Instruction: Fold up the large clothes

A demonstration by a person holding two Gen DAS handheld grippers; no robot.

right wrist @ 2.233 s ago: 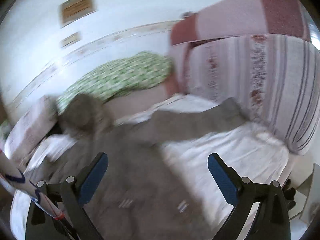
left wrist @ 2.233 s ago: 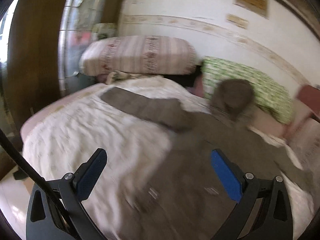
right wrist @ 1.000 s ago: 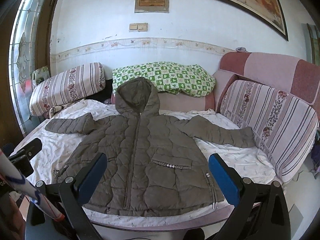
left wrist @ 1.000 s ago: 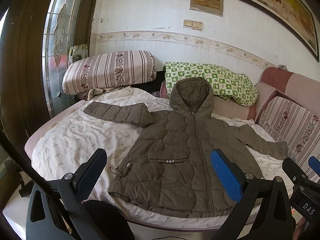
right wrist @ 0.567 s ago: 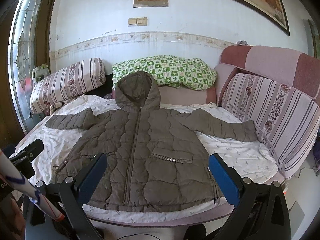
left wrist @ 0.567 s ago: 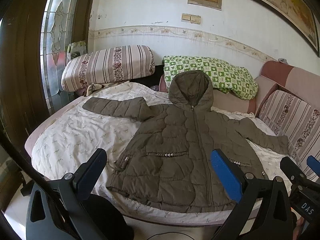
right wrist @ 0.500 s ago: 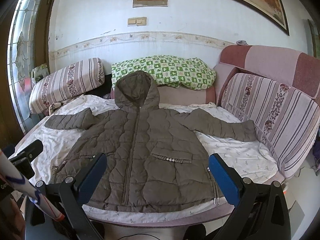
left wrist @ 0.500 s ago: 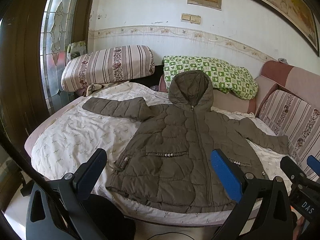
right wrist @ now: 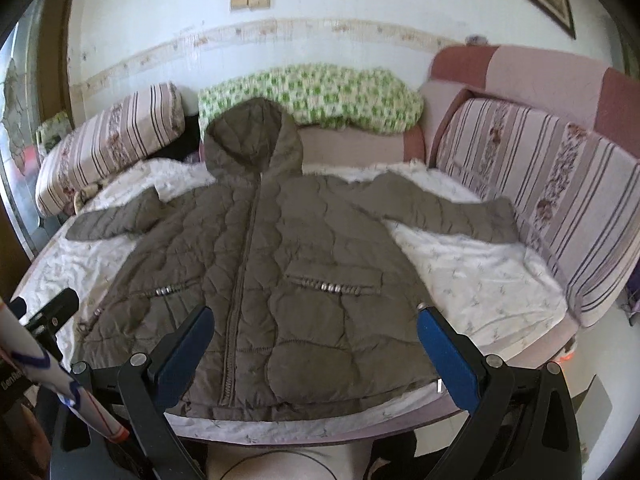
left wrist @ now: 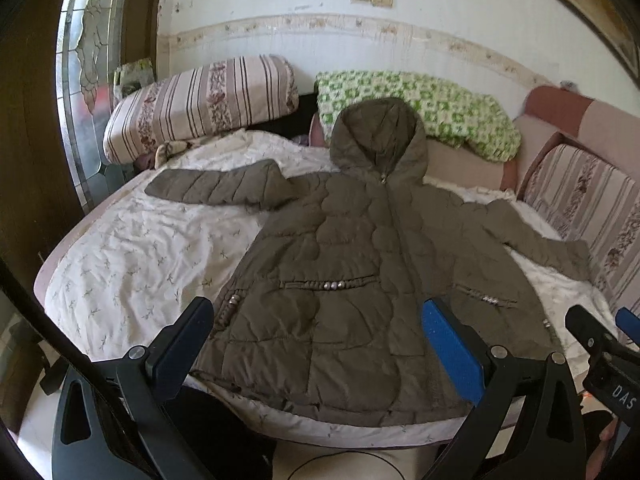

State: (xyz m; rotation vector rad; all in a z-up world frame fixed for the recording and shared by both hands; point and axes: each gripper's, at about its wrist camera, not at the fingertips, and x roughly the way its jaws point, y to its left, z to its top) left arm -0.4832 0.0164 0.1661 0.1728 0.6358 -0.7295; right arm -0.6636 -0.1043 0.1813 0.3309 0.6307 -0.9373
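Beyond wide-apart jaws, jacket [left wrist: 352, 264] flat on bed [left wrist: 132, 256]

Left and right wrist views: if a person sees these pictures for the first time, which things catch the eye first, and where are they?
First comes the olive-brown quilted hooded jacket, spread flat and front up on the white patterned bedsheet, sleeves out to both sides. Behind its hood a green-and-white checked blanket lies bunched against the wall. In the foreground, the blue-padded fingers of the left gripper stand wide open and empty, as do those of the right gripper.
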